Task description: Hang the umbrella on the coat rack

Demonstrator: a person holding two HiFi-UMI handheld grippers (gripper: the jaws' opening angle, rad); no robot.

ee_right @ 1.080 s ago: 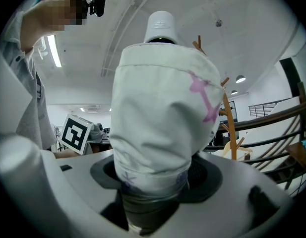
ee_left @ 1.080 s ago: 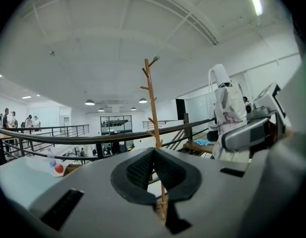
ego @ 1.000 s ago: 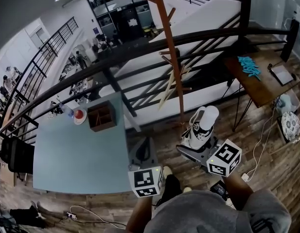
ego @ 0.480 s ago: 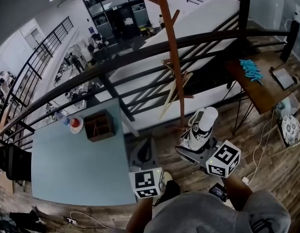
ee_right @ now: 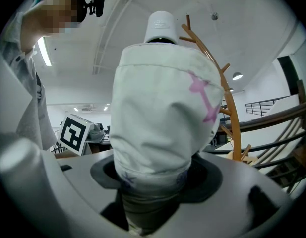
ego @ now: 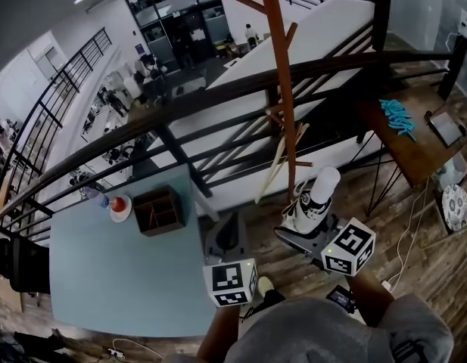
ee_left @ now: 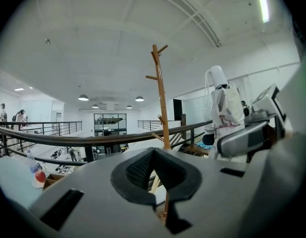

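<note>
A folded white umbrella [ego: 318,195] with pink marks stands upright in my right gripper [ego: 303,224], which is shut on its lower part. In the right gripper view the umbrella [ee_right: 162,118] fills the middle, held between the jaws of the right gripper [ee_right: 153,195]. The brown wooden coat rack [ego: 282,89] rises just beyond the umbrella, by the railing; its pegs branch off the rack [ee_right: 227,108] at the right. My left gripper [ego: 225,231] is to the left, shut with nothing in it. In the left gripper view the left gripper [ee_left: 153,155] points toward the rack [ee_left: 161,103].
A dark railing [ego: 218,97] runs behind the rack, with an open drop beyond. A pale blue table [ego: 104,278] at the left carries a wooden box [ego: 159,209] and a bottle [ego: 119,203]. A wooden side table [ego: 415,142] stands at the right. Cables lie on the floor.
The head view has shifted, so the rack and railing sit a little further right and lower in the frame. Both grippers keep the same pose, and the umbrella stays held.
</note>
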